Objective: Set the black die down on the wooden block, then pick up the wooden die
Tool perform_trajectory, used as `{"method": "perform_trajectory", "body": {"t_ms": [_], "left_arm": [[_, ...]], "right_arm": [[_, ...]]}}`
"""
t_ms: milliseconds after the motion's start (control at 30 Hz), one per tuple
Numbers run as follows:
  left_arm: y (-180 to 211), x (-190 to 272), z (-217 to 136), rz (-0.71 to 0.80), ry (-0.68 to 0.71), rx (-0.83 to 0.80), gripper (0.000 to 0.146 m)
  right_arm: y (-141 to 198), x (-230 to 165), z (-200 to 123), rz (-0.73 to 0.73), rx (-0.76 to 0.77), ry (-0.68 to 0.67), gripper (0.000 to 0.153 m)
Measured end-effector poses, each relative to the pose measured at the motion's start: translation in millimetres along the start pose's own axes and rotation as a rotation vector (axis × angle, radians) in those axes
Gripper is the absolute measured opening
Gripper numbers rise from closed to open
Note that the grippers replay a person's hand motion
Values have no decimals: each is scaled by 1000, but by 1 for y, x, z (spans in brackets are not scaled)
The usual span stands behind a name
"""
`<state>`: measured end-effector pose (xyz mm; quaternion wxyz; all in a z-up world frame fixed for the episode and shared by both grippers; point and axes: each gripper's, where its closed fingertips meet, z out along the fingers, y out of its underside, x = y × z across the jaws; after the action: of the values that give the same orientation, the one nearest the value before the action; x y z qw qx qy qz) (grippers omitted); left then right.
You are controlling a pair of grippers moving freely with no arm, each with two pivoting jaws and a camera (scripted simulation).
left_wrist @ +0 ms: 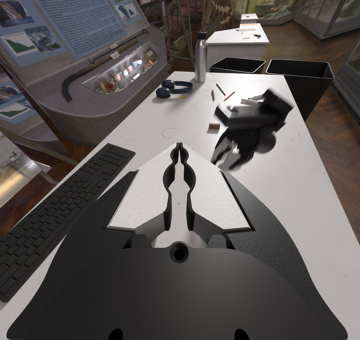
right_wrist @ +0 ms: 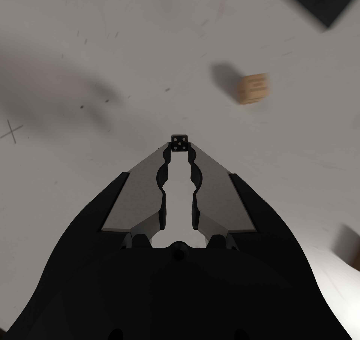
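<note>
We see the right gripper [right_wrist: 179, 144] pinching the black die [right_wrist: 179, 143] between its fingertips, five pale pips facing the camera, held above the white worktop [right_wrist: 97, 38]. Ahead and to the right lies a blurred tan wooden die [right_wrist: 253, 88], apart from the gripper, resting on the worktop. From the left wrist view, the left gripper [left_wrist: 179, 145] has its fingertips pressed together with nothing between them, hovering over the worktop [left_wrist: 253, 194] beside a black keyboard [left_wrist: 64, 204]. Farther off, the right gripper appears as a dark smear, and just left of it sits the wooden block [left_wrist: 214, 126]. Headphones [left_wrist: 171, 89], a steel bottle [left_wrist: 201, 58] and pencils [left_wrist: 221, 89] lie at the far end
</note>
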<state>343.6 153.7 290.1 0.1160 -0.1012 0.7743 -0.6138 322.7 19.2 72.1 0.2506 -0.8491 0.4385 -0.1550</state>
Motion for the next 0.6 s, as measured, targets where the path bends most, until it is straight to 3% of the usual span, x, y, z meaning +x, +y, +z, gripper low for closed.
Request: {"method": "perform_trajectory", "body": {"t_ms": [100,200,300,400,600], "left_arm": [[-1,-2,-2,-9,-4,8,0],[-2,-1,-2,-12,1,12,0],[-2,1,0,-6,9,7,0],[1,2,4,1,10,-12,0],[8,1,13,-4,11,-47,0]], "right_arm": [[-18,78,-90,113,240,175,16],[15,184,-158,329,305,380,16],[78,255,-146,470,129,362,16],[135,285,-115,484,-74,379,16],[161,288,-73,431,-177,354,16]]}}
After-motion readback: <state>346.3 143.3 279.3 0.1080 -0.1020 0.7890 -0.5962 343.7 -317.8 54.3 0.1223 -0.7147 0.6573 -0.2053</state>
